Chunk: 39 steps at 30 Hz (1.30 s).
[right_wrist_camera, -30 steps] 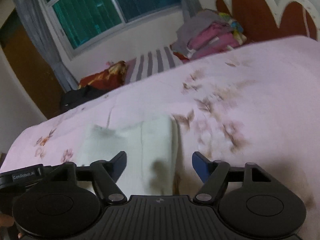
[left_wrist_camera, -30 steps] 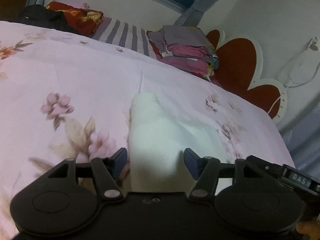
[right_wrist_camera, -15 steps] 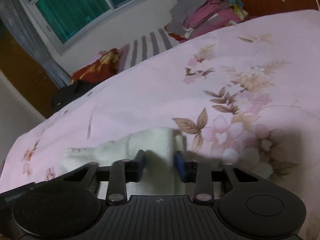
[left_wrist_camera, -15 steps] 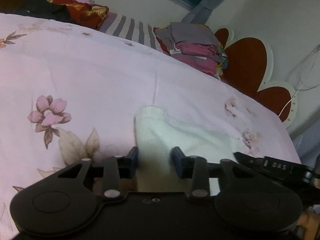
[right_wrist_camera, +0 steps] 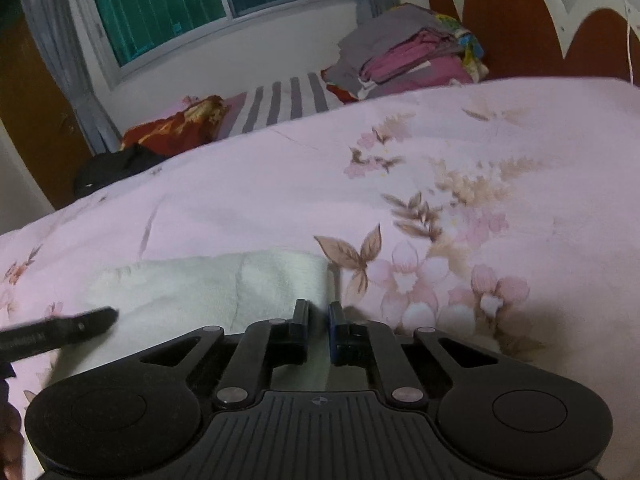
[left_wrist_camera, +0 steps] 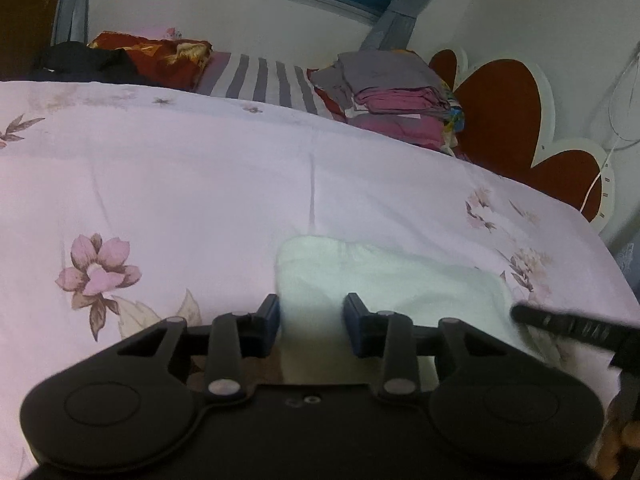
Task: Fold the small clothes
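A small white garment (left_wrist_camera: 380, 276) lies flat on the pink flowered bed cover (left_wrist_camera: 180, 184). My left gripper (left_wrist_camera: 312, 320) is closed on the garment's near left corner, with a bunch of cloth pinched between its blue pads. In the right wrist view the same garment (right_wrist_camera: 192, 288) stretches to the left, and my right gripper (right_wrist_camera: 319, 326) is shut tight on its near right edge. Each view catches the other gripper's black finger over the garment: the right one (left_wrist_camera: 568, 326) and the left one (right_wrist_camera: 60, 330).
A stack of folded clothes (left_wrist_camera: 396, 96) sits at the bed's far side by the red heart-shaped headboard (left_wrist_camera: 500, 112). A striped pillow (left_wrist_camera: 260, 80), a red patterned pillow (left_wrist_camera: 160, 56) and a black item (left_wrist_camera: 80, 60) lie under the window. Open bed cover (right_wrist_camera: 500, 140) spreads beyond the garment.
Both grippers came down onto the garment's near edge and closed, the right one almost fully, the left one on a thicker bunch. The garment stays flat on the bed.
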Motion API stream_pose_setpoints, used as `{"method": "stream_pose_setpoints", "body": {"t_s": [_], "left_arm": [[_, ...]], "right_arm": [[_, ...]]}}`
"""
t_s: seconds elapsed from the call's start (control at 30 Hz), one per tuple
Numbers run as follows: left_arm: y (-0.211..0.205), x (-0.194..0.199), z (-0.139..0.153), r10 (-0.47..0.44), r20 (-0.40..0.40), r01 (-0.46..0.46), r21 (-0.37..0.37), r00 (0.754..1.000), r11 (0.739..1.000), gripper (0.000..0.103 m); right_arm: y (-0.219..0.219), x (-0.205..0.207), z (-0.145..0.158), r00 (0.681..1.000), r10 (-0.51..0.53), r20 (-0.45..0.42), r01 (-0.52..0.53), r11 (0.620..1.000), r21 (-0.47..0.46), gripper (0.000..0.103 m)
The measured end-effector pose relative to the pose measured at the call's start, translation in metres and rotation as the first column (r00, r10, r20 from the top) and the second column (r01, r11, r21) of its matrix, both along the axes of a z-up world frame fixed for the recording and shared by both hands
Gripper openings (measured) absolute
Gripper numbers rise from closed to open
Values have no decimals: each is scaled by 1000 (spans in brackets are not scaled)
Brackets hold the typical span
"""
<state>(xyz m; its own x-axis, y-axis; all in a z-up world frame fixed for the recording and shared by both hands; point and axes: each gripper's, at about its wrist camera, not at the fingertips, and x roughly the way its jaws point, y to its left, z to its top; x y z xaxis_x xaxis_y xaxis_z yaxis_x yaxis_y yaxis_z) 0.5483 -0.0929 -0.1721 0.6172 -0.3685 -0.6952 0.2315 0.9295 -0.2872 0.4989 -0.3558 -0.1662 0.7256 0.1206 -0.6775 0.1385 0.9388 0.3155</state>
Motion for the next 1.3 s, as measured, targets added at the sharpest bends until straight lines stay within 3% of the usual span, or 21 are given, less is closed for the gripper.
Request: {"method": "stream_pose_setpoints", "body": {"t_s": [0.13,0.23,0.5,0.7,0.93,1.07,1.17,1.3], "left_arm": [[-1,1,6,13,-8,-13,25,1000,1000,37],[-7,-3,13,6,9,-7,66,1000,998,36],[-12,-23,32,-20,51,14,114,998,993,36],[-13,-56,44,-61,74,51,127,995,991,37],[-16,-76,25,-87,77,74,154,993,985,42],[-12,-72,21,-74,54,67,125,996,990,43],[-14,-77,29,-80,67,69,144,995,987,41],[-6,-95,41,-100,89,88,124,991,988,40]], "right_arm": [[4,2,27,997,18,74,-17,1000,-13,7],[19,2,37,993,83,80,-80,996,-33,7],[32,-3,18,994,111,13,-111,993,-35,7],[34,-24,21,990,136,21,-135,990,-47,7],[40,-45,8,988,152,7,-150,979,-137,7],[47,-40,-3,990,142,-27,-144,954,-265,7],[35,-39,-4,992,124,-34,-128,970,-207,7],[28,-53,16,994,113,8,-111,983,-150,7]]}}
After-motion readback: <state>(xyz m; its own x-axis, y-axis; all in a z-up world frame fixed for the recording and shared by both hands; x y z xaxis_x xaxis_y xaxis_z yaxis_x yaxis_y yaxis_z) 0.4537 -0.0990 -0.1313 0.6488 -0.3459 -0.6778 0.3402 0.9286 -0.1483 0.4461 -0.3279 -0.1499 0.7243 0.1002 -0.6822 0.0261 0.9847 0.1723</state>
